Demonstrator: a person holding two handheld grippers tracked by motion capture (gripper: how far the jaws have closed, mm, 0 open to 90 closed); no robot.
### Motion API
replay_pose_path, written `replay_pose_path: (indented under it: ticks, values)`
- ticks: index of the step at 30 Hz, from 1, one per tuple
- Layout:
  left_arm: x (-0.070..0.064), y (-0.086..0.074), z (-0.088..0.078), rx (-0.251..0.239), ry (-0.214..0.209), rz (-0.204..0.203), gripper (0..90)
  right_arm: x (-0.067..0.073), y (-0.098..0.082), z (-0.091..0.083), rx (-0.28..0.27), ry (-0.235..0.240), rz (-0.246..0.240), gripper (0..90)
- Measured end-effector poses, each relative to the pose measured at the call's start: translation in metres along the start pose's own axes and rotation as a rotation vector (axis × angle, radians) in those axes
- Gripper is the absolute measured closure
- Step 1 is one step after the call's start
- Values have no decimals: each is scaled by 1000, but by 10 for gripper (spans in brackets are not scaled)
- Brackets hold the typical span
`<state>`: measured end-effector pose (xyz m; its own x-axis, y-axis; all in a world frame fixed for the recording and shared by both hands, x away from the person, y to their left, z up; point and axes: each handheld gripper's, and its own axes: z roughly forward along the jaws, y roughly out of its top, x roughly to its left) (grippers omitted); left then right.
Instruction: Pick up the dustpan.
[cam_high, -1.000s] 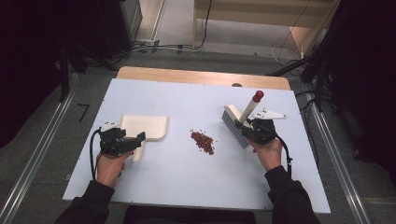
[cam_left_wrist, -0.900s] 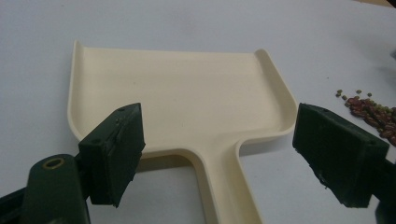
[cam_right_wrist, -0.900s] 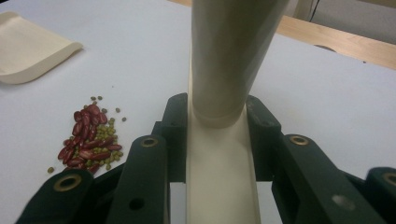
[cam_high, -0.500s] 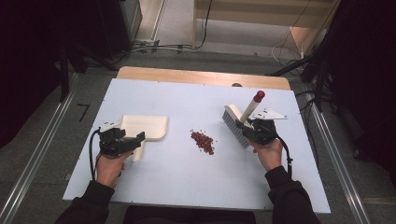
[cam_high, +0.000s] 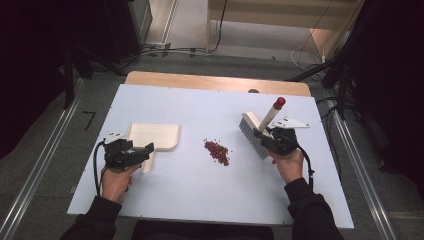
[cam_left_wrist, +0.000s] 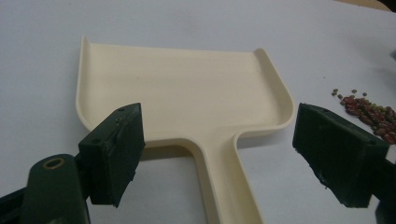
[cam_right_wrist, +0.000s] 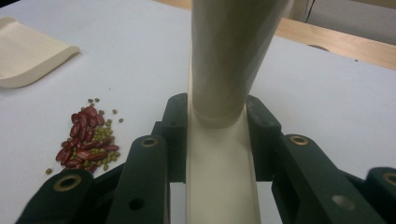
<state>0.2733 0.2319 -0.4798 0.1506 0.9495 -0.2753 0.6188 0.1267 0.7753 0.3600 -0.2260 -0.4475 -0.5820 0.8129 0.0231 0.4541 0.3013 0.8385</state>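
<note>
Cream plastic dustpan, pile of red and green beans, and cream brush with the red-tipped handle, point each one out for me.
Cream plastic dustpan (cam_left_wrist: 177, 88), left gripper view, flat floor of the pan.
Pile of red and green beans (cam_high: 217, 151), high view, middle of the pile.
Cream brush with the red-tipped handle (cam_high: 270, 114), high view, the handle's shaft.

1. Dustpan (cam_left_wrist: 187, 93): cream plastic, flat on the white table (cam_left_wrist: 46, 28), raised rim on three sides, handle running towards 6 o'clock.
2. Left gripper (cam_left_wrist: 224, 158): black jaws spread wide, one each side of the handle, not touching it.
3. Beans (cam_left_wrist: 369, 112): small red and green heap at 3 o'clock, clear of the dustpan.
</note>
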Motion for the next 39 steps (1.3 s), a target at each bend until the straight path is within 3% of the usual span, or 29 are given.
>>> replay_pose_path:
  ticks: [39]
  values:
    - [-13,-23,-24,3,29,35,176,1,0,0,-1,-3,9,638]
